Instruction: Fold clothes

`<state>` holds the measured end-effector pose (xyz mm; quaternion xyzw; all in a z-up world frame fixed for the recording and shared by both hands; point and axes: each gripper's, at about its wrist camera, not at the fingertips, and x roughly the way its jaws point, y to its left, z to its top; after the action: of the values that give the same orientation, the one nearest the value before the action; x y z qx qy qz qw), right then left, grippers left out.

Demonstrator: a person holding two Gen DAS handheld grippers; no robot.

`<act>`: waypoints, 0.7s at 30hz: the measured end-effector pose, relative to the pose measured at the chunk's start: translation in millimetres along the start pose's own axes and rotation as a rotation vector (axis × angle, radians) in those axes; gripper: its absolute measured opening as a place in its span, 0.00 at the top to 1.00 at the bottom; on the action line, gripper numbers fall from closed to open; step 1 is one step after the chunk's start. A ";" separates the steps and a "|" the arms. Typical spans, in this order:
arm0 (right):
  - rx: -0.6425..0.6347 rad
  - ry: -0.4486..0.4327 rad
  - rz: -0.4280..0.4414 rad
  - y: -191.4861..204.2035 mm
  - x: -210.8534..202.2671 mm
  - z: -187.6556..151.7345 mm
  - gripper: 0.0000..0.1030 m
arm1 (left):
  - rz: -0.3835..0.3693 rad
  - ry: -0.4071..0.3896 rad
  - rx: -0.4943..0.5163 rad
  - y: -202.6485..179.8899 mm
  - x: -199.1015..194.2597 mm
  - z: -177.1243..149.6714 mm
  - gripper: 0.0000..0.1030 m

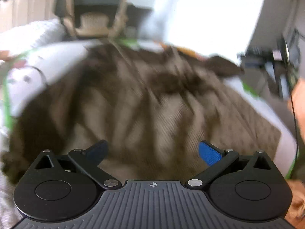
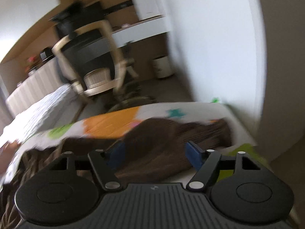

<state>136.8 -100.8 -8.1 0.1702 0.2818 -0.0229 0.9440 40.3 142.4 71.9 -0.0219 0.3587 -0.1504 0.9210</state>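
Left wrist view: your left gripper is spread wide, gripping nothing, above the rumpled brown ribbed garment on the bed. Your right gripper gapes wide too, garment between its blue pads.

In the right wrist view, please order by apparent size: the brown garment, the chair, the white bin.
1. Brown garment, though it lies nearest the camera, which inflates it.
2. Chair.
3. White bin, farthest away, so its true size is unsure.
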 end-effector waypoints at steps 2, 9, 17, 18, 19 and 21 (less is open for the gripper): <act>-0.023 0.013 0.054 19.2 7.4 -5.0 0.28 | 0.137 -0.031 0.011 21.8 -12.2 5.9 0.00; -0.093 0.091 0.138 68.4 27.4 -36.8 0.23 | 0.427 0.025 -0.145 101.1 4.2 1.3 0.19; -0.101 0.109 0.089 77.2 39.0 -47.0 0.19 | 0.451 -0.012 -0.002 91.6 30.5 13.3 0.92; -0.100 0.107 0.083 76.5 37.6 -47.7 0.19 | 0.498 -0.037 0.024 93.7 32.0 21.0 0.93; -0.096 0.105 0.077 75.4 36.3 -48.3 0.19 | 0.564 -0.064 0.052 98.9 33.3 29.6 0.94; -0.084 0.103 0.067 73.2 34.0 -49.5 0.19 | 0.689 -0.114 0.098 111.1 36.0 46.6 0.94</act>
<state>149.6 -13.5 -42.7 0.1408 0.3247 0.0292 0.9348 125.5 234.7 66.4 0.1365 0.2852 0.1537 0.9362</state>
